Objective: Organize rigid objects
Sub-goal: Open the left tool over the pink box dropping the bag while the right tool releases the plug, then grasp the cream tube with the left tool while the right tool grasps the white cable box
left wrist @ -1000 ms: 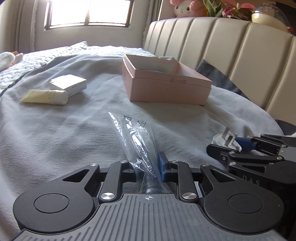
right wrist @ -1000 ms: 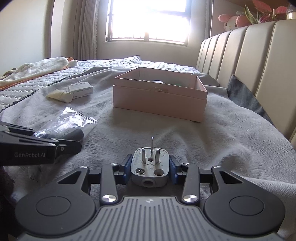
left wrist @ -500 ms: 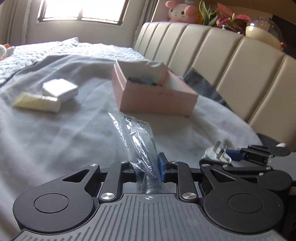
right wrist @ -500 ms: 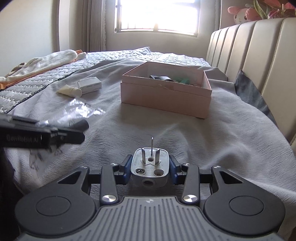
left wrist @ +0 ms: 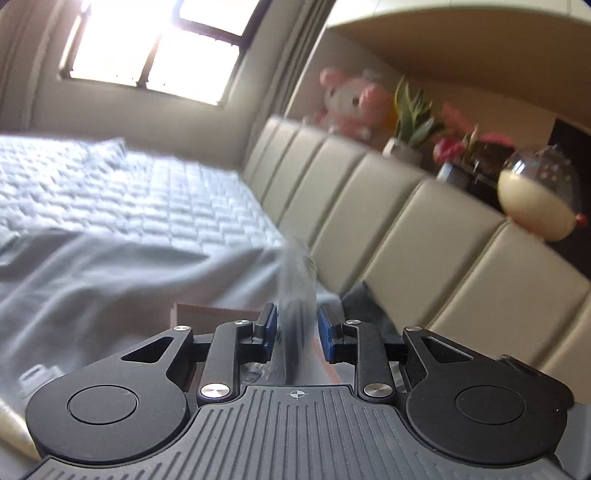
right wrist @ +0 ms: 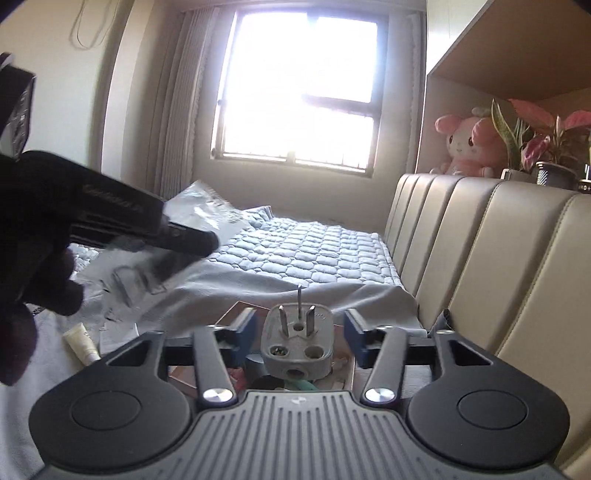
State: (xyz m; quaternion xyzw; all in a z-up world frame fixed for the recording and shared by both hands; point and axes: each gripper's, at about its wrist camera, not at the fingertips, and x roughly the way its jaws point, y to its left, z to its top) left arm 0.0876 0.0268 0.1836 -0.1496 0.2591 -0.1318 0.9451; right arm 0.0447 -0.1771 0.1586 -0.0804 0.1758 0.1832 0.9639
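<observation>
Left wrist view: left gripper [left wrist: 295,326] with pads parted around a blurred clear bag [left wrist: 295,295], above the pink box [left wrist: 207,314]; grip uncertain.
Right wrist view: right gripper [right wrist: 299,328] spread wide, plug [right wrist: 297,345] loose between its fingers over the box [right wrist: 232,314]. Tube [right wrist: 81,341] lies unsorted on the grey blanket [right wrist: 221,284]; bed, headboard [right wrist: 480,258], window [right wrist: 299,92].

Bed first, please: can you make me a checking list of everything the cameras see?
Surface: grey blanket over a quilted bed.
Job's things: plug loose between the right jaws, over the pink box; plastic bag in the left jaws.
Clutter: cream tube on the blanket.
Grippers: right gripper open; left gripper shut on the bag.
Cables: thin cord loop on the wall.
Surroundings: window, headboard, pink plush toy, plants.
</observation>
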